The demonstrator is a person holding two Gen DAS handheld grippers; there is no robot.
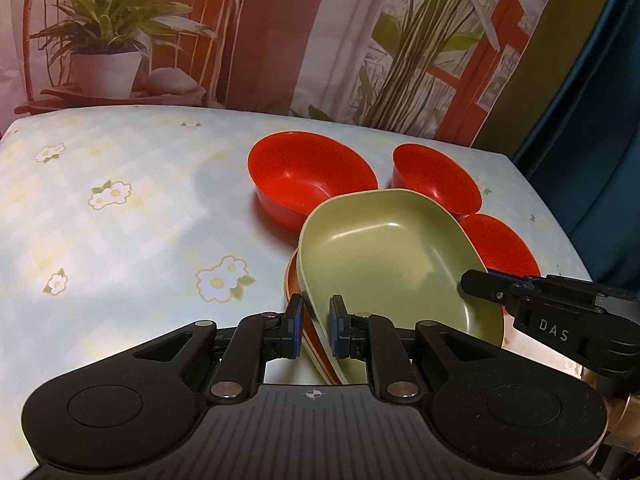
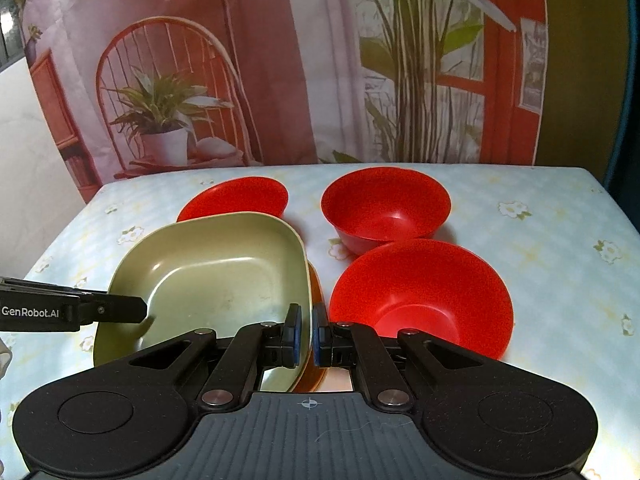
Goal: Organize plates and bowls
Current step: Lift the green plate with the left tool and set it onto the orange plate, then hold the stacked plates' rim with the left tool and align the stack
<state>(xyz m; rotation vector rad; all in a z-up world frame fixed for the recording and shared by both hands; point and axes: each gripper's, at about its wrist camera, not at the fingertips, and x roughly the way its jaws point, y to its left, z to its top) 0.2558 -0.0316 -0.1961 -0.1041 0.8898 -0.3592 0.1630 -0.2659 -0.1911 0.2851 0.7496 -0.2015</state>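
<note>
A green squarish plate lies stacked on an orange plate, of which only the rim shows. My left gripper is shut on the stack's near-left rim, and in the right wrist view the left gripper reaches in from the left. My right gripper is shut on the opposite rim; its tip shows over the green plate's right edge. Three red bowls stand upright behind and beside the stack: one far left, one far right, one close on the right. Whether the stack rests on the table I cannot tell.
The table wears a pale blue cloth with white flowers. A printed backdrop of plants and a chair hangs right behind the table's far edge. A dark blue curtain stands past the right edge.
</note>
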